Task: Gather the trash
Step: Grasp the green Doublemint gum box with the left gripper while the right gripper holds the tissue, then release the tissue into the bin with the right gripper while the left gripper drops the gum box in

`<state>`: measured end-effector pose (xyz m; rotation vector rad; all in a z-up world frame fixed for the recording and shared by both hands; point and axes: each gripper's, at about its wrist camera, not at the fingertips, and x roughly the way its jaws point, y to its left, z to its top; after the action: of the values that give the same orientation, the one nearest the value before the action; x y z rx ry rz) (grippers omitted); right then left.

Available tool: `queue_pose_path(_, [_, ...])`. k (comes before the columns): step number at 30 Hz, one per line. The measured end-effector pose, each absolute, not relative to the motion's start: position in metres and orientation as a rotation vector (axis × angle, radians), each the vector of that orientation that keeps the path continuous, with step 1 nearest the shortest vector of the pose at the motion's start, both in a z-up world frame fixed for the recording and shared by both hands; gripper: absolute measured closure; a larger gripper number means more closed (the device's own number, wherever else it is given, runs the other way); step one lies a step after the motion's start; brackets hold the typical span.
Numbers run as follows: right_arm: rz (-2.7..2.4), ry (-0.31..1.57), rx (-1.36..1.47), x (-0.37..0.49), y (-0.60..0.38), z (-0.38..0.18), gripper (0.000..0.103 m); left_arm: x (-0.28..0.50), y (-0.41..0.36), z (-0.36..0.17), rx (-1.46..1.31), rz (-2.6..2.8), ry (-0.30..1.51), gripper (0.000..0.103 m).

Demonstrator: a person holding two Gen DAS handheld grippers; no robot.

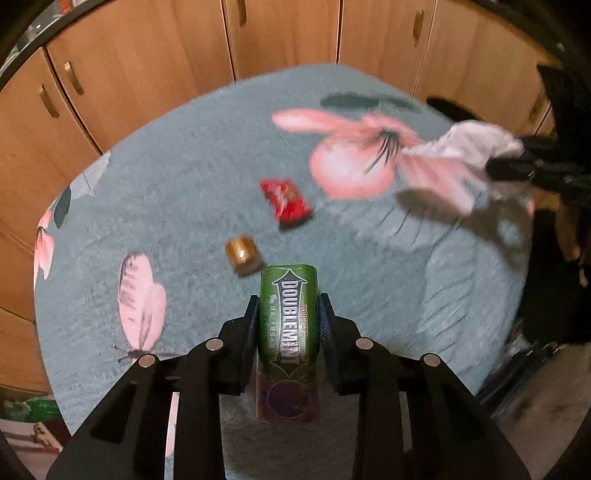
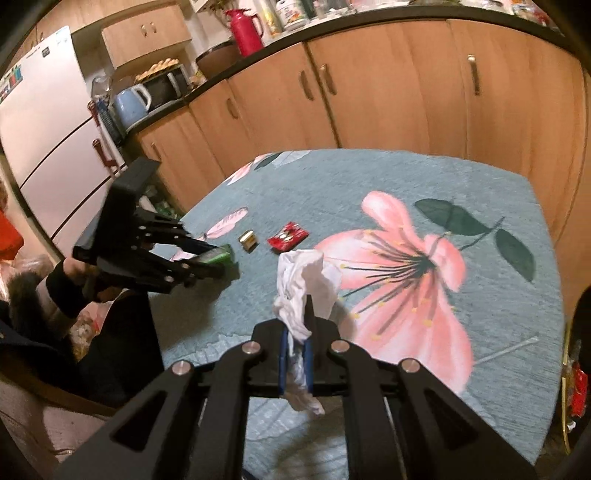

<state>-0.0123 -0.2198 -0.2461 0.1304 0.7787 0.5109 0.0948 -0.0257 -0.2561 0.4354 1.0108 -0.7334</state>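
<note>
My left gripper (image 1: 289, 314) is shut on a green Doublemint gum container (image 1: 288, 314), held just above the flowered tablecloth (image 1: 184, 177); it also shows in the right wrist view (image 2: 216, 255). My right gripper (image 2: 297, 325) is shut on a crumpled white tissue (image 2: 304, 284), lifted above the cloth; the tissue also shows at the right of the left wrist view (image 1: 469, 147). A red candy wrapper (image 1: 286, 201) and a small gold foil piece (image 1: 243, 254) lie on the cloth ahead of the left gripper, and they also show in the right wrist view: the wrapper (image 2: 287, 236) and the foil (image 2: 247, 240).
The table is ringed by wooden cabinets (image 2: 388, 92). A counter holds a red thermos (image 2: 245, 31), a blue kettle (image 2: 131, 105) and a microwave (image 2: 166, 85). A white fridge (image 2: 48, 129) stands at left. A thin white stick (image 2: 509, 350) lies near the table's right edge.
</note>
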Motion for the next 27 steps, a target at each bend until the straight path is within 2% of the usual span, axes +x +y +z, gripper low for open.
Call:
queue_pose_path(7, [0.349, 0.723, 0.177, -0.024, -0.287, -0.233, 0.095, 0.088, -0.069, -0.209, 0.416, -0.834, 0.899, 0.074])
queue_pose_path(12, [0.111, 0.702, 0.188, -0.038, -0.372, -0.229, 0.095, 0.087, -0.137, -0.182, 0.429, -0.96, 0.829, 0.074])
queue_pose_path(19, [-0.148, 0.8, 0.193, -0.037, -0.473, -0.265, 0.091, 0.076, -0.232, -0.167, 0.483, -1.123, 0.785, 0.074])
queue_pose_path(20, [-0.174, 0.815, 0.197, -0.037, -0.483, -0.273, 0.089, 0.075, -0.244, -0.166, 0.487, -1.144, 0.786, 0.074])
queue_pose_path(21, [-0.193, 0.828, 0.203, -0.037, -0.49, -0.279, 0.08, 0.075, -0.256, -0.166, 0.489, -1.165, 0.788, 0.074])
queue_pose_path(22, [-0.223, 0.844, 0.209, -0.037, -0.5, -0.287, 0.07, 0.075, -0.264, -0.166, 0.488, -1.18, 0.791, 0.074])
queue_pose_path(23, [-0.238, 0.856, 0.205, -0.038, -0.506, -0.294, 0.05, 0.075, -0.275, -0.165, 0.488, -1.198, 0.792, 0.074])
queue_pose_path(24, [-0.251, 0.867, 0.189, -0.039, -0.509, -0.3, 0.043, 0.074, -0.287, -0.166, 0.493, -1.216, 0.791, 0.074])
queue_pose_path(27, [-0.257, 0.861, 0.194, -0.047, -0.513, -0.307, 0.043, 0.072, -0.323, -0.168, 0.513, -1.256, 0.79, 0.074])
